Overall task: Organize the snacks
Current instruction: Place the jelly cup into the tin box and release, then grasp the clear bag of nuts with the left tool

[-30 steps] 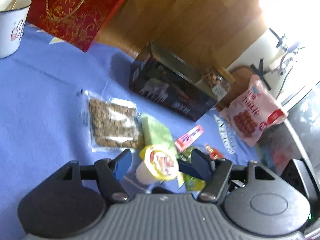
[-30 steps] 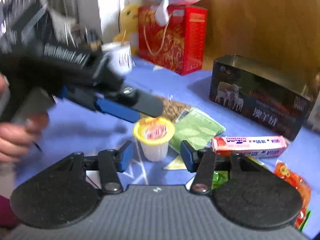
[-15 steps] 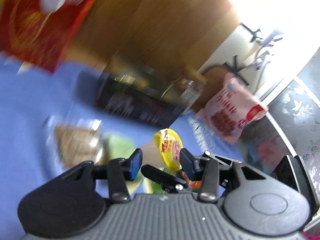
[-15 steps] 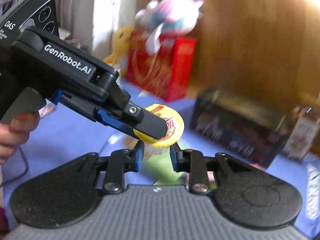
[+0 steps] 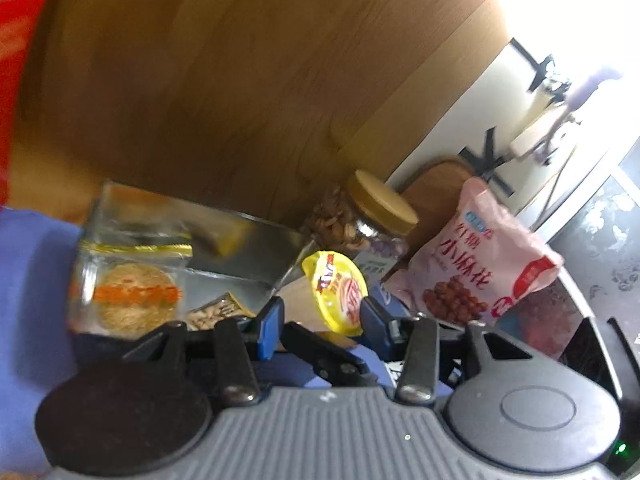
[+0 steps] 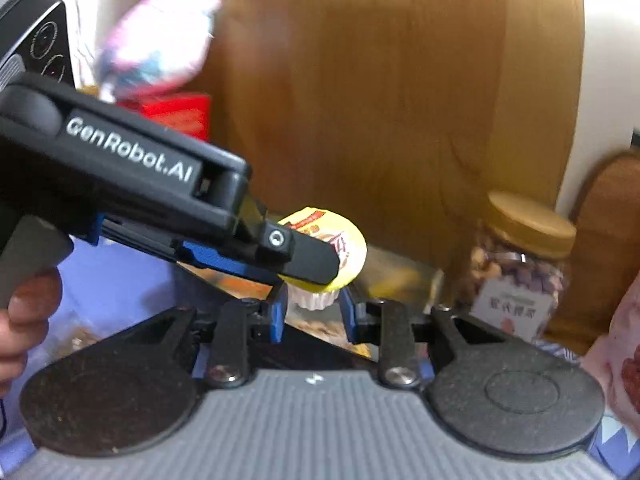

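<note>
A small jelly cup with a yellow foil lid is held in the air by both grippers. My left gripper is shut on its sides, lid tilted toward the right. My right gripper is shut on the cup's white pleated base; the left gripper's black finger crosses over the lid. Just beyond stands the open metal-lined box, holding a round cake packet and a nut packet.
A nut jar with a gold lid stands right of the box. A pink snack bag leans further right. A wooden wall rises behind. A red gift bag and a plush toy sit at the left.
Both grippers closed on the jelly cup, lifted it off the blue cloth and carried it forward to the open box. The loose snacks on the cloth dropped out of view.
</note>
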{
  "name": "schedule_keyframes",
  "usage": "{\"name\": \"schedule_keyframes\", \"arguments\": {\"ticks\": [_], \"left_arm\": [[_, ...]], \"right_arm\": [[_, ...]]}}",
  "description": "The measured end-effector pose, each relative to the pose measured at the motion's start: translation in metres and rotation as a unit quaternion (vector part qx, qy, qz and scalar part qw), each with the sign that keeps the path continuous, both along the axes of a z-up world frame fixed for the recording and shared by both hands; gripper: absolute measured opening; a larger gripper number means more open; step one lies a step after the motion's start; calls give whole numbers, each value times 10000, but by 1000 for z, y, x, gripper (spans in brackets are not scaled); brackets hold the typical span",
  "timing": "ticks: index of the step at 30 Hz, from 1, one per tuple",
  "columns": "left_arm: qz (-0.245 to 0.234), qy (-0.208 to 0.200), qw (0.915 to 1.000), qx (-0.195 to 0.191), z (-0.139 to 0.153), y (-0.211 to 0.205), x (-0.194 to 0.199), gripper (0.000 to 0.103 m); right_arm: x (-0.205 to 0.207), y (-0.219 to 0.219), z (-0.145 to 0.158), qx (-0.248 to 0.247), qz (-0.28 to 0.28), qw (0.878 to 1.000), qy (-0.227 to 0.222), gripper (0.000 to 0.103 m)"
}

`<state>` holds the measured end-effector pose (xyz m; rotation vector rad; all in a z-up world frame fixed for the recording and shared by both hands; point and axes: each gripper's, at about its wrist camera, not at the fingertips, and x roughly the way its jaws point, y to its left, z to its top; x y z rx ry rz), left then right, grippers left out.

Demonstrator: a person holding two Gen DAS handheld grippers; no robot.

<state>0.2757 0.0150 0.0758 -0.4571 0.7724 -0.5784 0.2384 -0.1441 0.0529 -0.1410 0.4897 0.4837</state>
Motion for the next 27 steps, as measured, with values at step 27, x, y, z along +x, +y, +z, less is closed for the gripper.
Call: {"name": "schedule_keyframes", "arguments": {"ticks": [27], "left_arm": [[1836,785,9774,-701,-88,180,-163,58]], "right_arm": [[20,50,-46,1432,932,9363,3068,51]]}}
